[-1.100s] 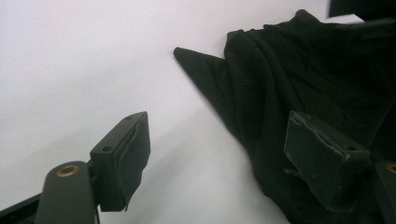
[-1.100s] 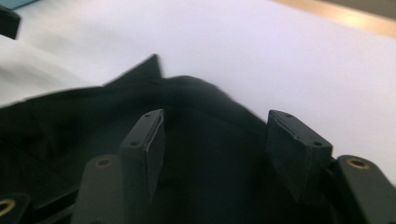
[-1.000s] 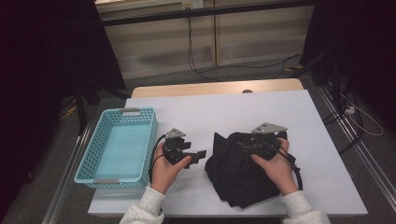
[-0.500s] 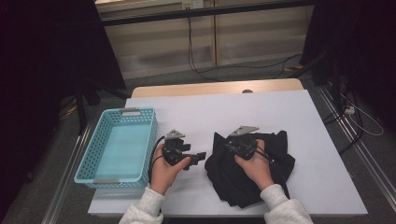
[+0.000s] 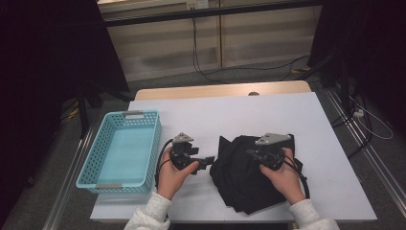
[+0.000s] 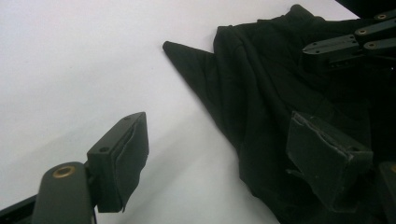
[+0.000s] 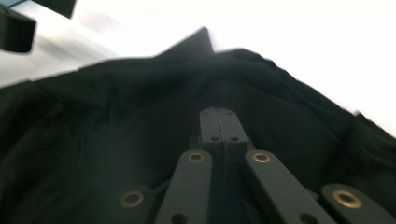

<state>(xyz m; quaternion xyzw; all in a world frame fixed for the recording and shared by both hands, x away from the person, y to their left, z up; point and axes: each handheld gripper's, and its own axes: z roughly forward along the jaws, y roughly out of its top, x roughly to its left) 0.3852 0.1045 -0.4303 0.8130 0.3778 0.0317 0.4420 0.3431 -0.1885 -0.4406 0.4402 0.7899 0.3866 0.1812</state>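
Black cloth point(image 5: 249, 179) crumpled on table, right tool point(image 7: 218, 122) closed on cloth, left tool point(image 6: 233, 154) open.

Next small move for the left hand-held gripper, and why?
Probably ease the left hand-held gripper toward the black cloth's near edge and close on it. Its jaws stand open, one pad over bare white table, while the right hand-held gripper is shut over the cloth; whether it pinches fabric is unclear.
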